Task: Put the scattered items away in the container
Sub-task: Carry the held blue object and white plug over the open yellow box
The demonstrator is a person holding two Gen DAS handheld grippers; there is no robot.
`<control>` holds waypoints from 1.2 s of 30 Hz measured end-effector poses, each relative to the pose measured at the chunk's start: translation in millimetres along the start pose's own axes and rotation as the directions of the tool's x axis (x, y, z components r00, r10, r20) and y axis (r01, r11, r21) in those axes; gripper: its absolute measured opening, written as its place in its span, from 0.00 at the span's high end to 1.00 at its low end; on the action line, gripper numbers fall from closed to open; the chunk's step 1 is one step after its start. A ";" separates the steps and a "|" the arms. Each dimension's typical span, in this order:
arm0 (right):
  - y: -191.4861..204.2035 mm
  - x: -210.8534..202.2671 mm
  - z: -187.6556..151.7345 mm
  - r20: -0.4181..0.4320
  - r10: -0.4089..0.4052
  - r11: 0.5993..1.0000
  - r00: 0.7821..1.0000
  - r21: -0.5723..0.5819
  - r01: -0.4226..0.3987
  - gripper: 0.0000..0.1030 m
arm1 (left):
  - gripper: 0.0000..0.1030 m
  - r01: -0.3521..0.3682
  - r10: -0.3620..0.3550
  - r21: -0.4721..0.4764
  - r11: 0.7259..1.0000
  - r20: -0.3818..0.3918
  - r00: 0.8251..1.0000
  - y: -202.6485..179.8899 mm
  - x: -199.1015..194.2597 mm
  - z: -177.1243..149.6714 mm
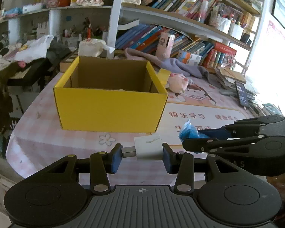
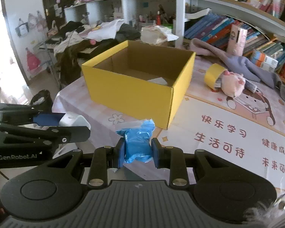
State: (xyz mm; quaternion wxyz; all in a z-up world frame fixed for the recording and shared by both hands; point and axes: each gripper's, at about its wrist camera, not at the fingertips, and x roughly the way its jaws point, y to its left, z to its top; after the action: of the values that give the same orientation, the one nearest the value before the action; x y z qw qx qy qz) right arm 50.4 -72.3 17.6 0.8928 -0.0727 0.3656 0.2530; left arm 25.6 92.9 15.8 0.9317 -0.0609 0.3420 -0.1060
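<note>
Right up front, left gripper (image 1: 142, 156) has its jaws clenched on a white charger block (image 1: 149, 148), metal plug end poking toward the left pad; held above the table (image 1: 47, 144), just short of the yellow box (image 1: 110, 110). Right gripper (image 2: 136, 153) has its jaws clamped on a blue plastic bag (image 2: 137, 142), crumpled, with a clear zip strip at its top edge; also in front of the box, near its front right corner. Both grippers sit side by side, close, not touching as far as visible. Yellow box stands open-topped on the pink patterned table mat, brown inside, with a pale flat item (image 2: 157, 81) lying on its floor. Right of the box: a yellow tape roll (image 2: 213, 75) tipped on its side, touching a pink plush toy (image 2: 232, 84). Behind those, a grey-purple cloth (image 2: 245, 64) draped on the table. Behind the box, a white crumpled bag (image 2: 155, 34), clothes heaped to the left, and bookshelves (image 1: 180, 1) full of books.
</note>
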 end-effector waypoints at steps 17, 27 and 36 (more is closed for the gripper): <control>-2.2 38.5 62.0 0.114 0.121 0.987 0.986 -0.117 -0.108 0.74 | 0.59 -0.102 0.110 -0.085 0.991 0.096 0.989 32.7 11.1 38.3; -40.5 88.7 123.6 0.120 0.127 0.991 0.985 -0.051 -0.122 0.74 | 0.59 -0.139 0.147 -0.067 0.988 0.141 0.979 56.3 55.0 94.7; -50.3 170.3 168.7 0.027 0.092 0.992 0.995 -0.084 -0.090 0.74 | 0.59 -0.149 0.149 0.010 0.989 0.025 0.989 73.3 126.7 121.4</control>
State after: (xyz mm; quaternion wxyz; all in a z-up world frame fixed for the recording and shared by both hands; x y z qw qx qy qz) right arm 282.6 5.3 19.1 0.8821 -0.0890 0.3439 0.3094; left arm 210.2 138.7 15.2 0.9414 -0.0311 0.3338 -0.0373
